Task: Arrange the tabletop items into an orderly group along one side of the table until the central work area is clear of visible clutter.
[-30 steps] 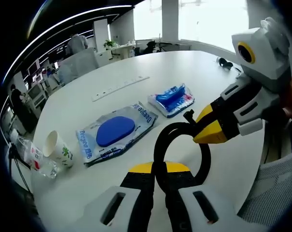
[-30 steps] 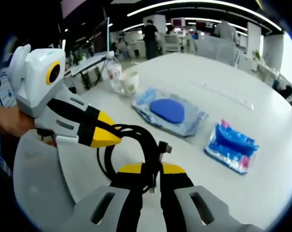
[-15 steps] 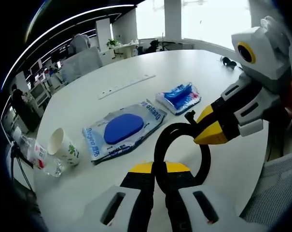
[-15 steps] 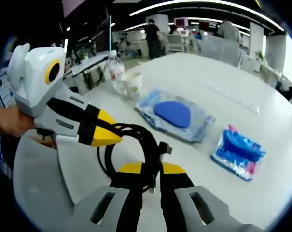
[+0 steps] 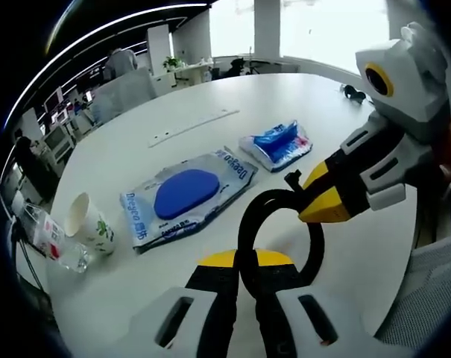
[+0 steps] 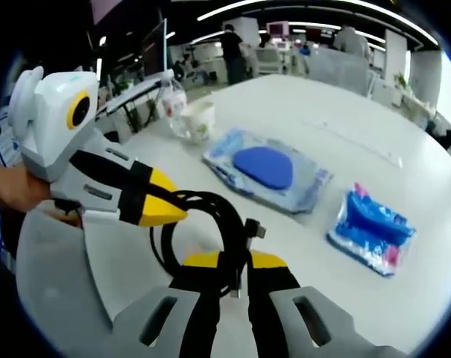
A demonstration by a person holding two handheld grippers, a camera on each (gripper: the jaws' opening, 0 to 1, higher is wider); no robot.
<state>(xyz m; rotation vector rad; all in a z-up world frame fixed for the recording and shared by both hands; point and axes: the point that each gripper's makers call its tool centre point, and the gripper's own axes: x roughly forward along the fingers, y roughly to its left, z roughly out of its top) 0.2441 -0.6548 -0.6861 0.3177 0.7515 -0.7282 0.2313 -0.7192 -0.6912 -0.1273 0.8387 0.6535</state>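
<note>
Item count: one black cable [image 5: 281, 224], two wipe packs [image 5: 186, 198] [image 5: 276, 145], one paper cup [image 5: 89, 224], one plastic bottle [image 5: 46, 239], one ruler [image 5: 194, 127].

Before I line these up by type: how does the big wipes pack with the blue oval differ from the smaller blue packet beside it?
The wipes pack is larger, pale blue with a dark blue oval flap and lies flat; the smaller blue packet is brighter blue with pink and white and looks puffier. The wipes pack sits nearer the paper cup; the packet lies on its far side. Both are soft plastic packs resting on the white table, untouched by either gripper.
</note>
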